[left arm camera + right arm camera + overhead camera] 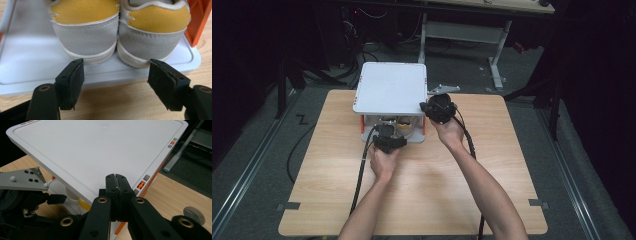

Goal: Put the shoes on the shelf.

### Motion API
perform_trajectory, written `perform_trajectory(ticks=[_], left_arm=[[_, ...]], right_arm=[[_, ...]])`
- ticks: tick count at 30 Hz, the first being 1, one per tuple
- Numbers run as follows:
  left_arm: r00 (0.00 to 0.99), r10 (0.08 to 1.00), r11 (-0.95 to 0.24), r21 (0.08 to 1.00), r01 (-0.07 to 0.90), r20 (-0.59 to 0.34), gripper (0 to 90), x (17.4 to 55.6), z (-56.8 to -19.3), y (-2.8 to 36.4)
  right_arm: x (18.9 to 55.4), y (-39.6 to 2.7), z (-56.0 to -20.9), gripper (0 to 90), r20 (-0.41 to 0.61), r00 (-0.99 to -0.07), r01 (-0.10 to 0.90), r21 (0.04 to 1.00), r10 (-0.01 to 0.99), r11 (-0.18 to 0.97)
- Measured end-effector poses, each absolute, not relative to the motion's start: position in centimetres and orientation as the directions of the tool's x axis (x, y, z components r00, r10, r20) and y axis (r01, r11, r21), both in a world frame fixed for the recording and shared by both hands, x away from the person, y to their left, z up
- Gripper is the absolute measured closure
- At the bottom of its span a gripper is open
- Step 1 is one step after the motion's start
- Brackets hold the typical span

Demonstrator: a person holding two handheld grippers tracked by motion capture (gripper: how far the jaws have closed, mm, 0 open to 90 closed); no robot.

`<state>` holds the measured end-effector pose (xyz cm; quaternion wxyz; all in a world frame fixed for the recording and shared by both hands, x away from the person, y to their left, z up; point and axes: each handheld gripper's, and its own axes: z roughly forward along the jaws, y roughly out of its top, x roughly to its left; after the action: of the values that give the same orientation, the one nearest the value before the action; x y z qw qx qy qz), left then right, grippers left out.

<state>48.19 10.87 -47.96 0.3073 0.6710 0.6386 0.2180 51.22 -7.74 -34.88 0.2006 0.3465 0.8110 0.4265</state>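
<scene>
Hands low at a white two-level rack [389, 87] on the wooden table [412, 190]: left gripper [388, 131] at its open front, right gripper [432, 106] against the top shelf's corner. Left gripper view now: jaws apart, pads just short of the heels of a pair of shoes [120, 32] on the lower tray [30, 62]; closing off-centre could pinch one shoe and skew the other. Right gripper view: jaws together, seemingly pressing the lid edge; a slip there could jolt the rack.

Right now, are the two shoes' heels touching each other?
Touching. The left gripper view shows the left shoe and the right shoe pressed side by side at the heels on the white tray, with no gap between them.
</scene>
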Motion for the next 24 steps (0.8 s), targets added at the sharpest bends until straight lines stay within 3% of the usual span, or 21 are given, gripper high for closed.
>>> perform_trajectory(ticks=[12,16,22,24], left_arm=[[0.135,0.988,-0.039,0.710,0.703,-0.080,30.0,47.7,-47.9,11.1],[0.150,0.986,-0.052,0.718,0.694,-0.074,30.4,47.4,-47.5,11.2],[0.185,0.980,-0.070,0.733,0.677,-0.078,32.7,46.1,-47.0,11.9],[0.188,0.979,-0.072,0.737,0.672,-0.076,32.9,45.7,-46.8,12.2]], right_arm=[[51.2,-7.4,-34.8,89.4,-0.046,-0.671,0.389,0.829,0.740,0.403],[51.1,-7.3,-34.9,85.3,-0.058,-0.673,0.375,0.833,0.738,0.407],[50.9,-7.2,-34.9,67.6,-0.051,-0.656,0.382,0.838,0.753,0.390],[50.8,-7.4,-34.9,65.4,-0.029,-0.654,0.392,0.842,0.756,0.371]])
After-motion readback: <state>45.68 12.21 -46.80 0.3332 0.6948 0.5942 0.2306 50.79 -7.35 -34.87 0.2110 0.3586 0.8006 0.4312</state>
